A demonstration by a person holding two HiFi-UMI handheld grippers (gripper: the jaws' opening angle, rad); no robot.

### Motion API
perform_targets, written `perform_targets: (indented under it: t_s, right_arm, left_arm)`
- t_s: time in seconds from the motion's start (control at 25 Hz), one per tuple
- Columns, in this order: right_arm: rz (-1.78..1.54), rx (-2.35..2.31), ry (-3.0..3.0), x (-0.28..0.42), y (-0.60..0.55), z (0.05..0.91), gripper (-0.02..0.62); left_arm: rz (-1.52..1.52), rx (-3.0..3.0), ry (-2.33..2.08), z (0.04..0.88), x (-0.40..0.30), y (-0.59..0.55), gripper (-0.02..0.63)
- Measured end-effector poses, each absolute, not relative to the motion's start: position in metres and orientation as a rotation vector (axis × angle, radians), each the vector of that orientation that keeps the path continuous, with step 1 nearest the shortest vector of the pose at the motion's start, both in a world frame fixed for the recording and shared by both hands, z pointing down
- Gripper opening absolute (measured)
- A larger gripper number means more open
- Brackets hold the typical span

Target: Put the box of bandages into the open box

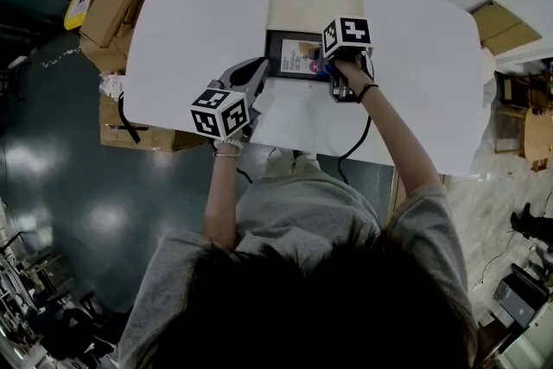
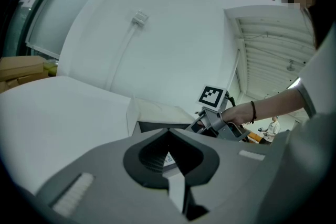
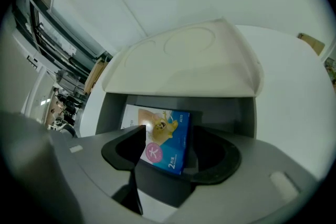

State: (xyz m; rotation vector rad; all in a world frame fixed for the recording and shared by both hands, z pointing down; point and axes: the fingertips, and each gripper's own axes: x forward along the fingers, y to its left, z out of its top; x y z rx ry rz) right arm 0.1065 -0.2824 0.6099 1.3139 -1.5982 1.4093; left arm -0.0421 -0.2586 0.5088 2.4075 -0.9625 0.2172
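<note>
Now the right claw (image 3: 167, 140) clamps the box of bandages (image 3: 169, 128) inside the open box (image 3: 223, 113); left claw (image 2: 168, 136) closed, empty.

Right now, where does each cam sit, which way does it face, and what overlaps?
Head view: on the person's head, steeply down on the table; shows hair, both arms, left gripper, right gripper.
Left gripper view: on the left gripper, along its closed jaws toward the open box; shows the right hand and right gripper.
Right gripper view: on the right gripper, into the open box; its jaws grip the bandage box.
Shared: all three see the open box; head and left gripper views see the right gripper.
</note>
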Motion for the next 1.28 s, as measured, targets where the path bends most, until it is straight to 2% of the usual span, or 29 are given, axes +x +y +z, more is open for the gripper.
perform_targets:
  t_s: [0.16,0.56,0.92,1.28]
  right_arm:
    - [1.385,1.339,-1.635,0.111,-0.278,0.600,0.284]
    - [1.313,1.377,-1.852,0.115,-0.267,0.567,0.158]
    - [1.099,1.407,-2.056,0.106,-0.255,0.526,0.050]
    - [0.954,1.432,-2.198,0.098,-0.243,0.489,0.012]
  left_arm:
    - [0.218,2.421,-0.958,0.505,-0.041,-0.255,-0.005]
    - [0.227,2.448,-0.925,0.498,-0.030,-0.245,-0.005]
    - [0.224,2.487,-0.900,0.484,-0.027,-0.239,-0.005]
    - [0.202,2.525,-0.913,0.463,-0.029,-0.237,-0.005]
